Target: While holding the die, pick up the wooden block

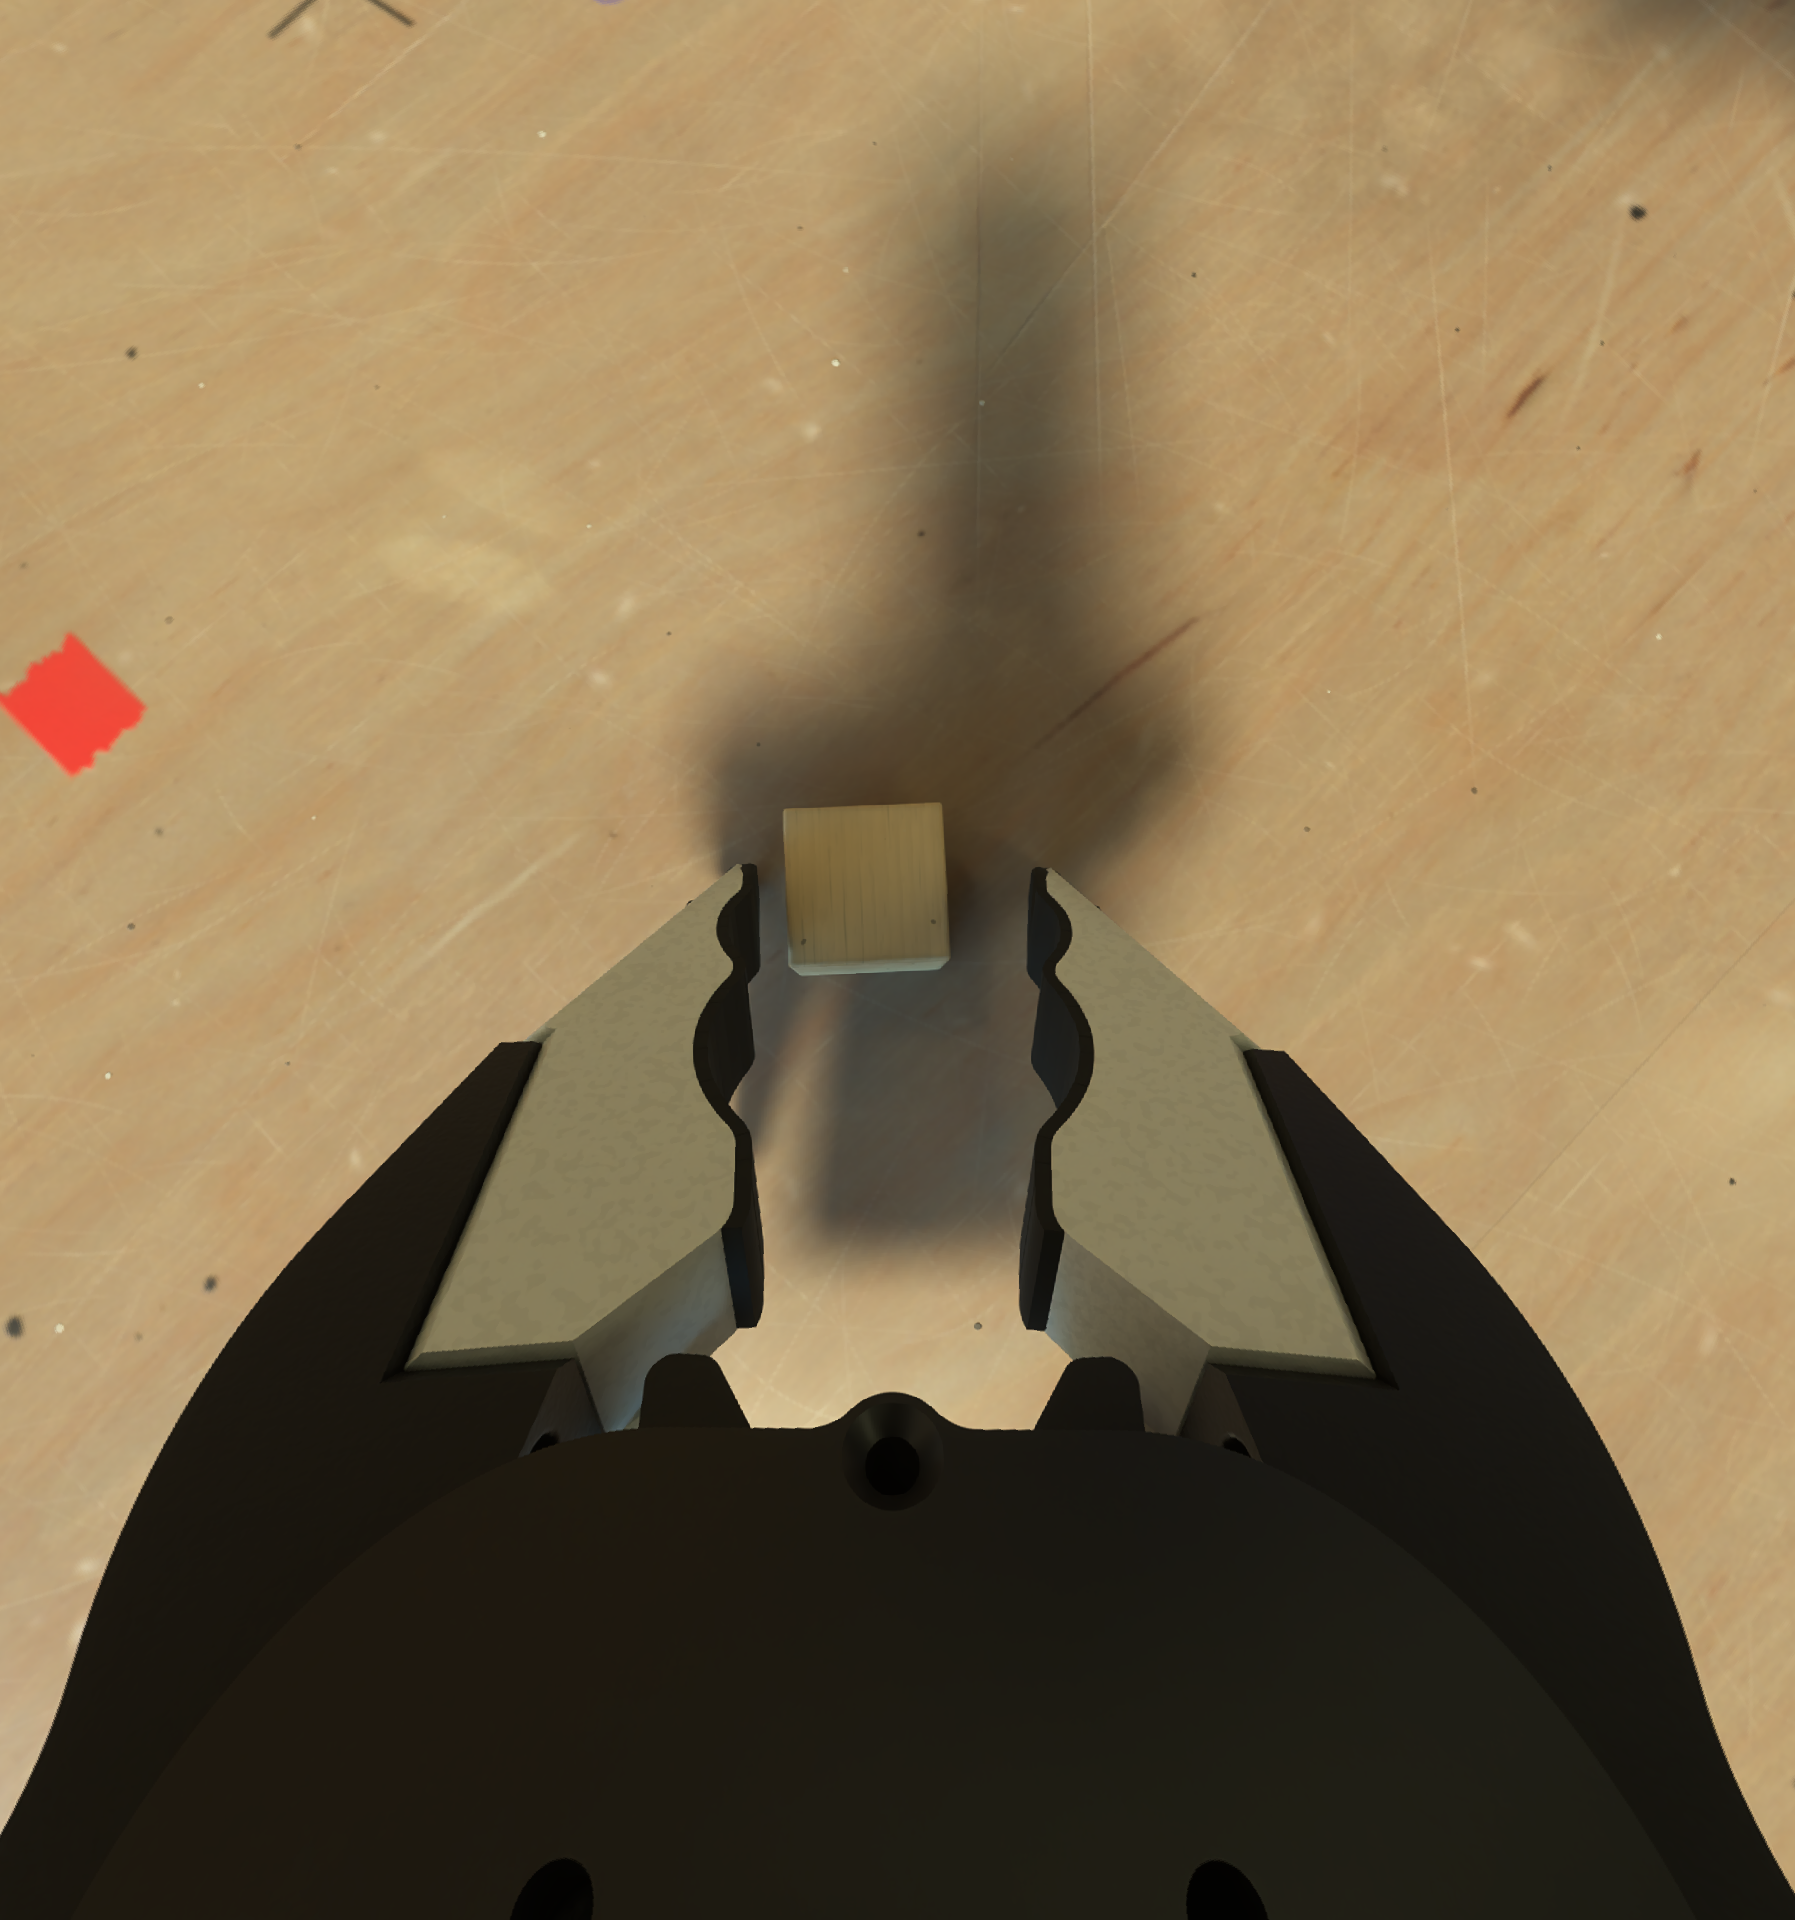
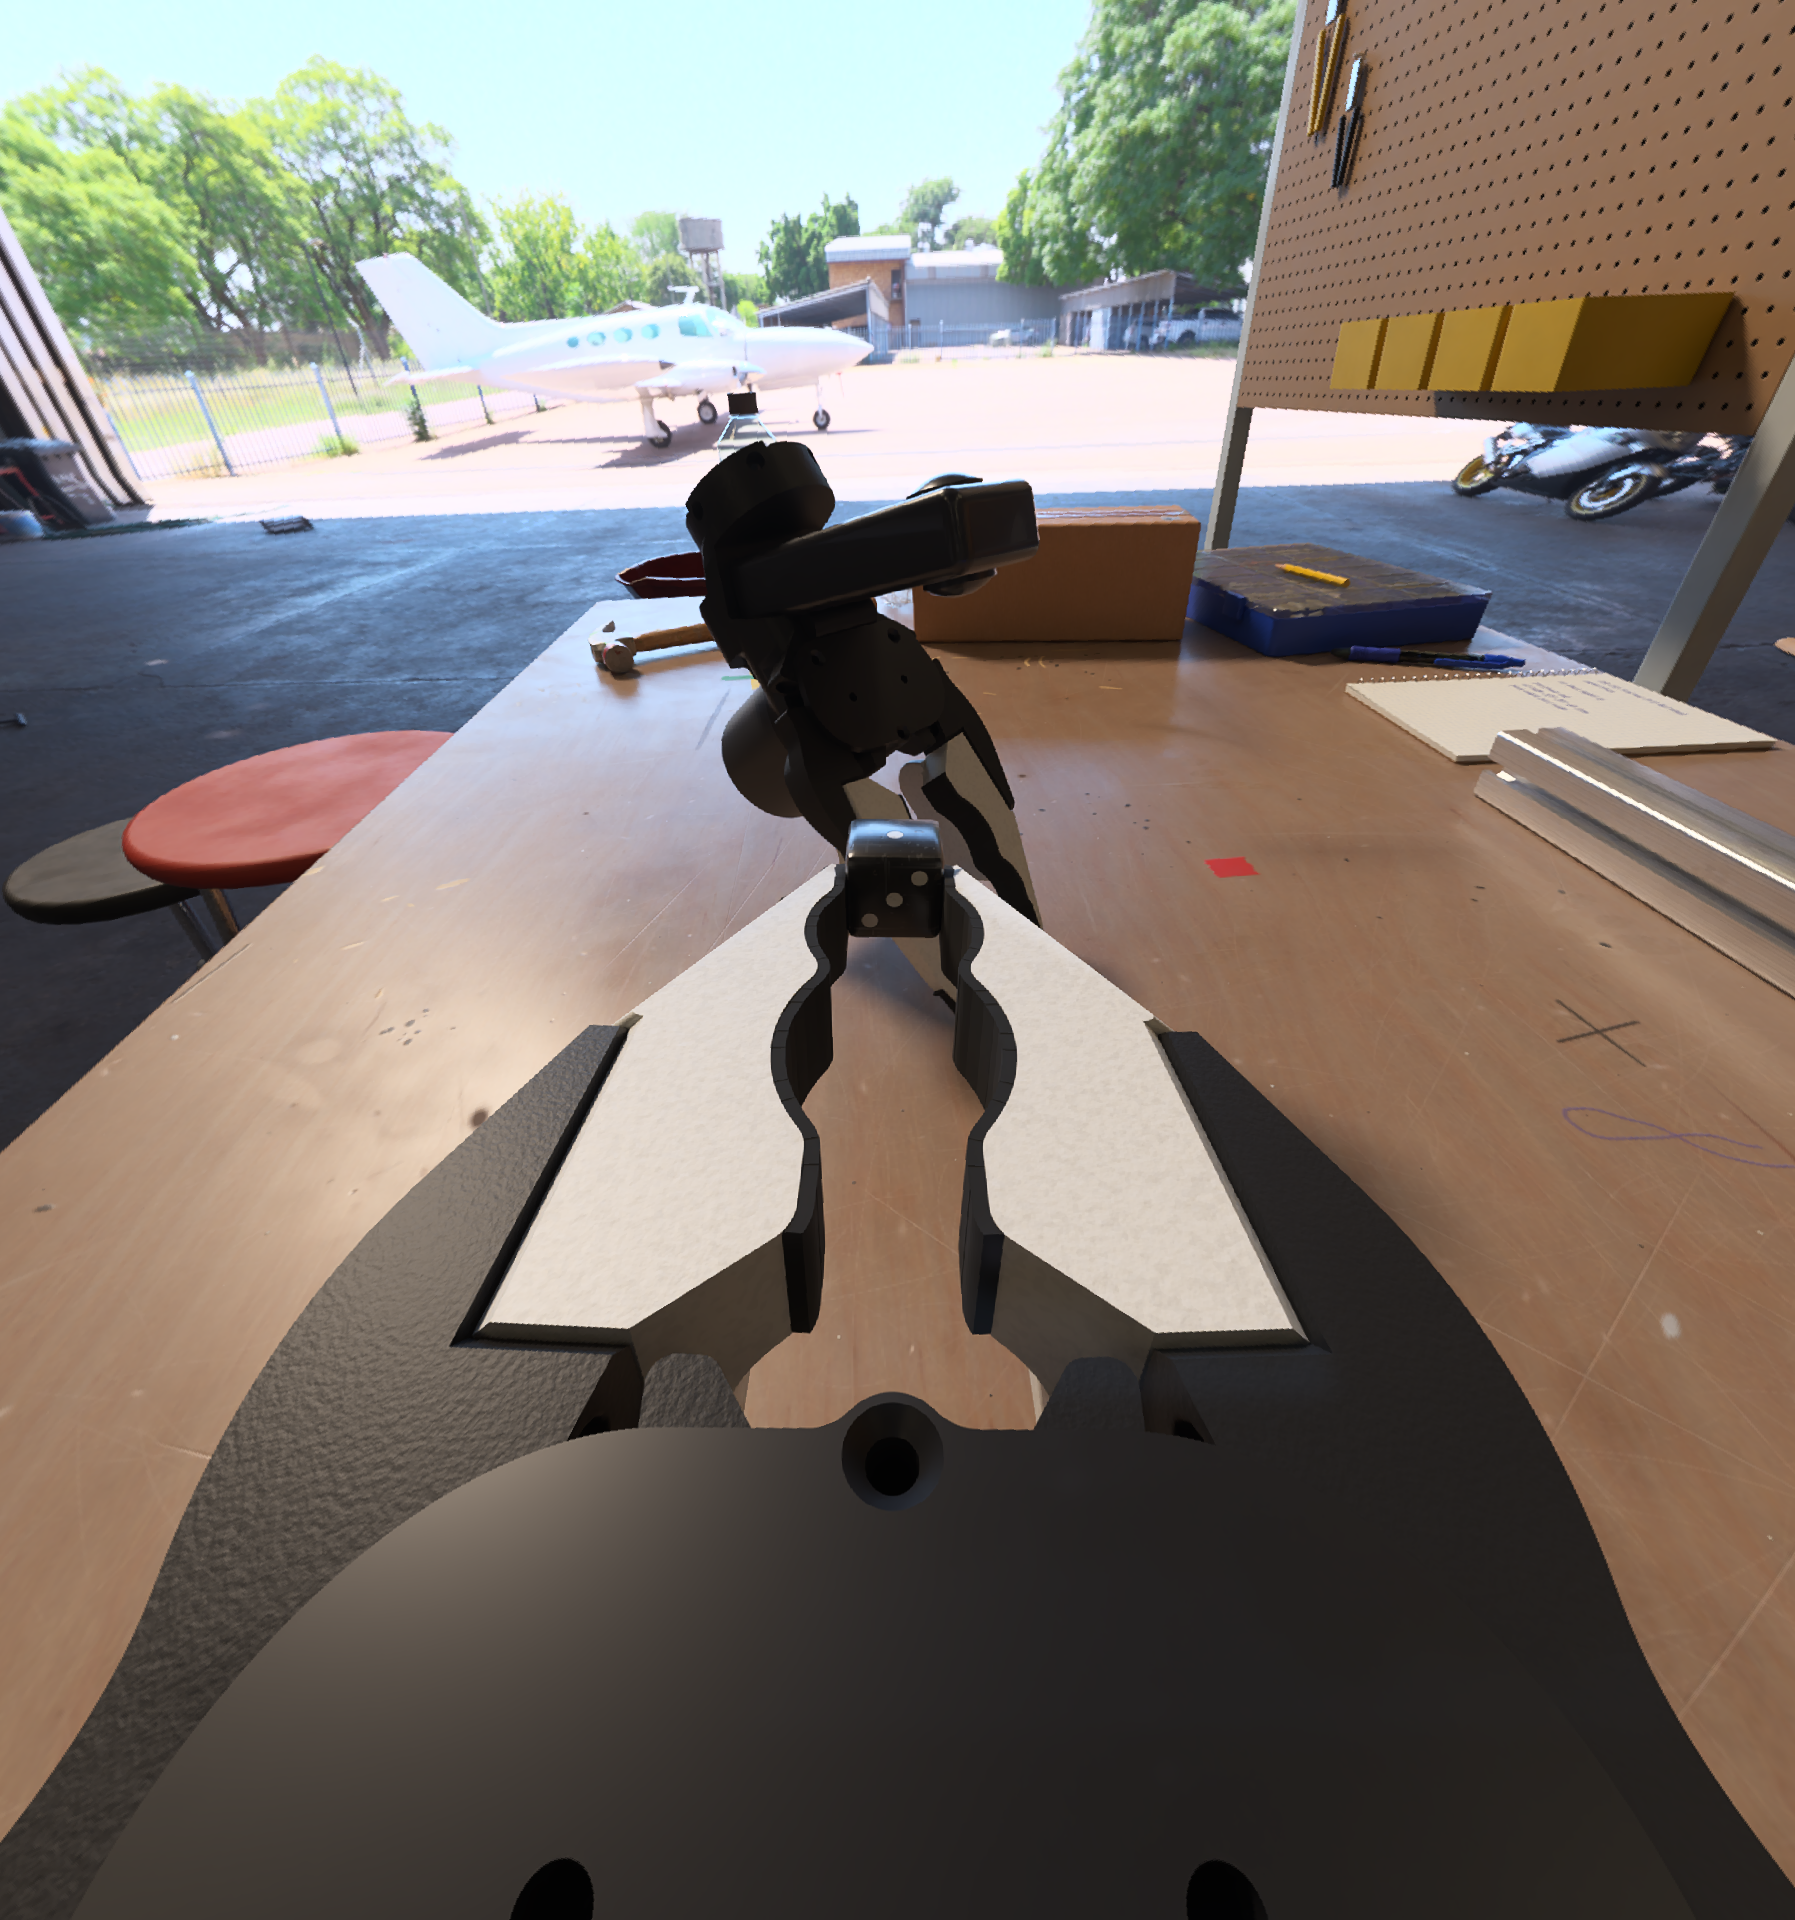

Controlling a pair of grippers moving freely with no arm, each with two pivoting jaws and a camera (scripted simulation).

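Observation:
In the left wrist view a small pale wooden block (image 1: 865, 886) lies on the wooden table, just beyond and between my left gripper's fingertips. My left gripper (image 1: 891, 883) is open and points down at it; the fingers stand apart from the block's sides. In the right wrist view my right gripper (image 2: 894, 883) is shut on a black die (image 2: 894, 878) with white dots, held at the fingertips above the table. The left gripper (image 2: 862, 665) shows behind the die, tilted down toward the table. The block is hidden in that view.
A red square mark (image 1: 70, 703) is on the table left of the block, also in the right wrist view (image 2: 1232, 867). Aluminium rails (image 2: 1682, 852), a notepad (image 2: 1558, 712), a blue case (image 2: 1334, 597), a cardboard box (image 2: 1059, 577) and a hammer (image 2: 644, 642) lie farther off. Stools (image 2: 269, 805) stand at the left edge.

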